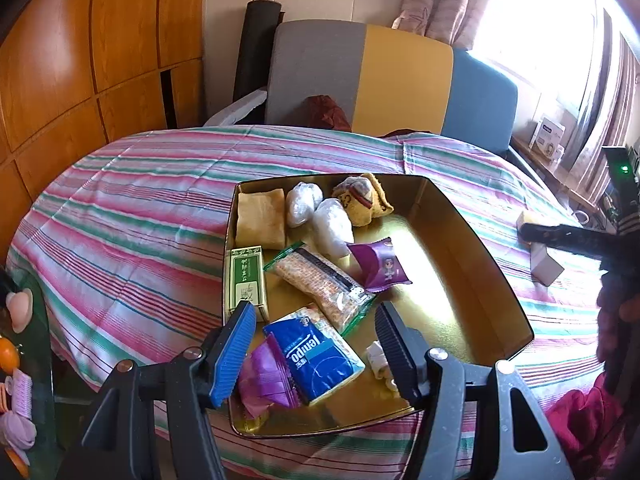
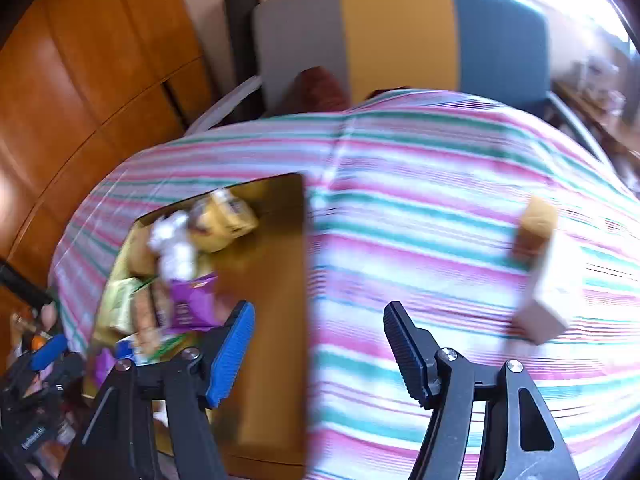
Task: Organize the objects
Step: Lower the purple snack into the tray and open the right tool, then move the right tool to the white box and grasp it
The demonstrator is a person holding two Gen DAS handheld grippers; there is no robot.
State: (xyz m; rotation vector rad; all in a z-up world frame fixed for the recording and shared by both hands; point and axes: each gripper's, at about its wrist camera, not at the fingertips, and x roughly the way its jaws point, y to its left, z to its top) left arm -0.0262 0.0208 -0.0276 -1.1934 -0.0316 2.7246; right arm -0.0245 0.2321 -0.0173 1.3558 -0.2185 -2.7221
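A gold tray sat on the striped table, holding snacks: a blue tissue pack lay just ahead of the left gripper, between its wide-open, empty fingers, with a long cracker packet and a purple packet farther ahead. The right gripper was also open and empty, above the tray's right edge, in a blurred view. A white box and a tan block lay ahead to its right on the table.
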